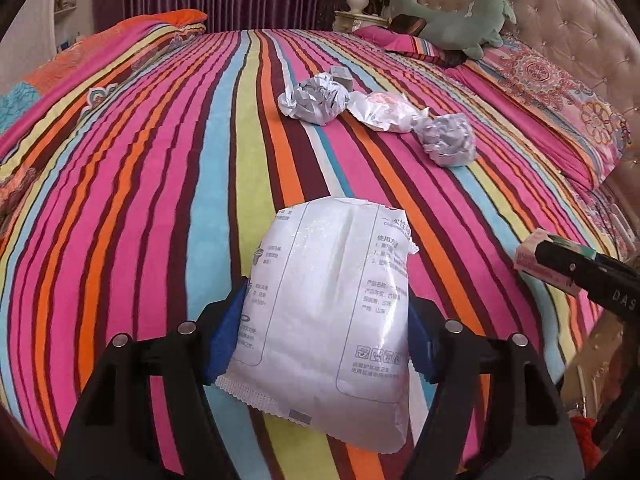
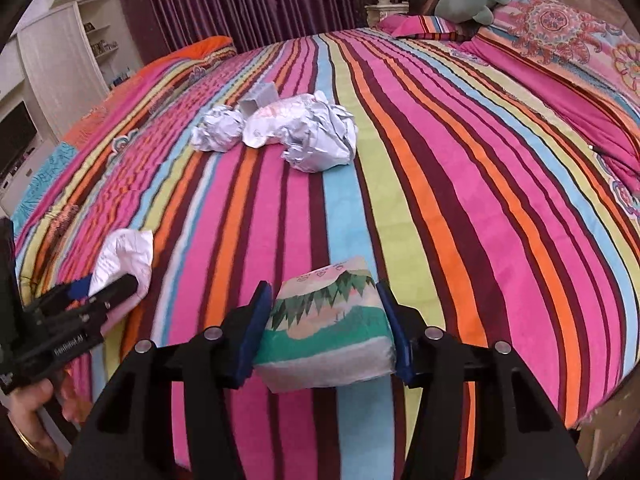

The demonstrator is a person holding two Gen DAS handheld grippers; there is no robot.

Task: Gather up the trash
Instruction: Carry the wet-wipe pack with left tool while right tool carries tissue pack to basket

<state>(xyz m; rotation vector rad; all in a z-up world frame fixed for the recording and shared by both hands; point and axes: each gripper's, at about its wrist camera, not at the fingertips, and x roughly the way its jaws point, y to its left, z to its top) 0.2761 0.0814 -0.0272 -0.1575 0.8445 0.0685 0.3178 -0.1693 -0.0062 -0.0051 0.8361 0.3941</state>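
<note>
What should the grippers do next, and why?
Probably carry both loads off the bed to wherever trash goes; no bin shows here. The left gripper is shut on a white packet, the right gripper on a tissue pack, so neither can take the crumpled paper until emptied.

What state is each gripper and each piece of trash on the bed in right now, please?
left gripper: shut on the white packet, held above the bed.
right gripper: shut on the green packet, held up.
large paper ball: crumpled, lying on the striped bedspread.
small paper ball: crumpled, lying loose.
pink wrapper: lying between the two balls.
small grey box: resting behind the large ball.
</note>
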